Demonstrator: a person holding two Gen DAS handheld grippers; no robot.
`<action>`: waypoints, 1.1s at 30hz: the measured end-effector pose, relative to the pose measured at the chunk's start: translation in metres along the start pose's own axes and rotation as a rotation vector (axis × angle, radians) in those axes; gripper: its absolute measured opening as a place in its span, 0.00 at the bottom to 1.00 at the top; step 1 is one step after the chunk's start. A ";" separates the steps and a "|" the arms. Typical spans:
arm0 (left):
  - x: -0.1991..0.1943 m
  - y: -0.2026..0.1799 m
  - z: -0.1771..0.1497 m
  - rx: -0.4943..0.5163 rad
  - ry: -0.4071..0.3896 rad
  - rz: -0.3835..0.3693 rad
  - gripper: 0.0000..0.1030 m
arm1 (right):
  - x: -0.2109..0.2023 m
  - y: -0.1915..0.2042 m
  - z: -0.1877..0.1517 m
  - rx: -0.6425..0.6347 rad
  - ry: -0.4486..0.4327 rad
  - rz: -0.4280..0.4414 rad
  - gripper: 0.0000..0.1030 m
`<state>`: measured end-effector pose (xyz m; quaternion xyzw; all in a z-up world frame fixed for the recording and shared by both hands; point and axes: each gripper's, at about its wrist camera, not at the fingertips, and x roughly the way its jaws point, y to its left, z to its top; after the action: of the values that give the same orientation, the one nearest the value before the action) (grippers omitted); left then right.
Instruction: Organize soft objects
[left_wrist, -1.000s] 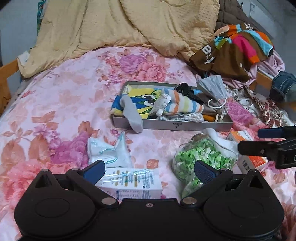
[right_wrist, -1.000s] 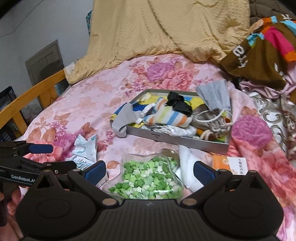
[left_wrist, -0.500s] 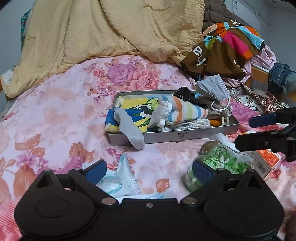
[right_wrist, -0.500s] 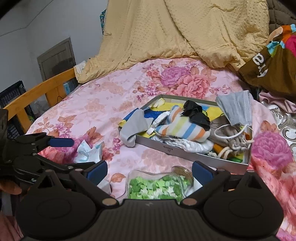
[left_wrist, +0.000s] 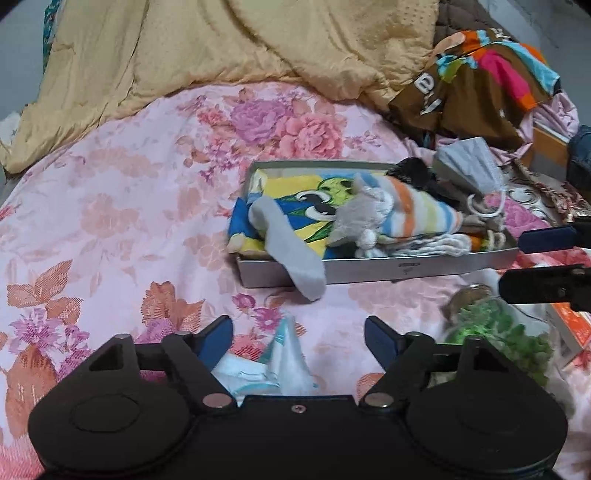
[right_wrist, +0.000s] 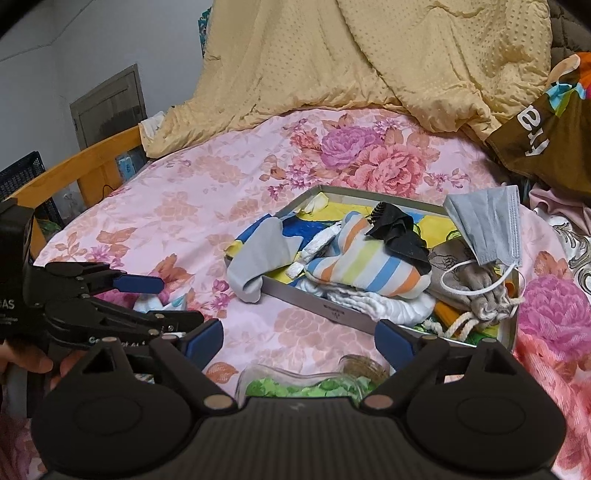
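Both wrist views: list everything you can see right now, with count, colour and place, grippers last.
tray: 1, grey, mid-bed
grey sock: 1, draped over tray's near-left wall
striped sock: 1, orange, blue, yellow and white, in tray
cartoon cloth: 1, yellow and blue, under the socks
black cloth: 1, on striped sock
face mask: 1, grey, over tray's far-right corner
drawstring pouch: 1, beige, in tray
jar: 1, clear, green filling, lying near the tray
tissue pack: 1, white-blue, on bed
orange box: 1, right edge
blanket: 1, yellow, far end
left gripper: open, empty
right gripper: open, empty
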<state>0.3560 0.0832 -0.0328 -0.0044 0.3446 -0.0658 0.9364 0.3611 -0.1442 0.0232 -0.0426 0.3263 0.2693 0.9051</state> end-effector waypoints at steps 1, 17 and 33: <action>0.003 0.002 0.001 -0.008 0.009 0.000 0.68 | 0.002 0.000 0.000 0.000 0.002 -0.004 0.88; 0.026 0.000 -0.002 -0.038 0.070 -0.048 0.12 | 0.033 -0.030 -0.002 0.129 0.097 -0.170 0.74; 0.035 -0.024 -0.002 -0.021 0.043 -0.110 0.11 | 0.045 -0.048 -0.008 0.225 0.155 -0.231 0.51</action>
<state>0.3784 0.0554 -0.0559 -0.0315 0.3643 -0.1135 0.9238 0.4106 -0.1661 -0.0153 0.0013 0.4159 0.1213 0.9013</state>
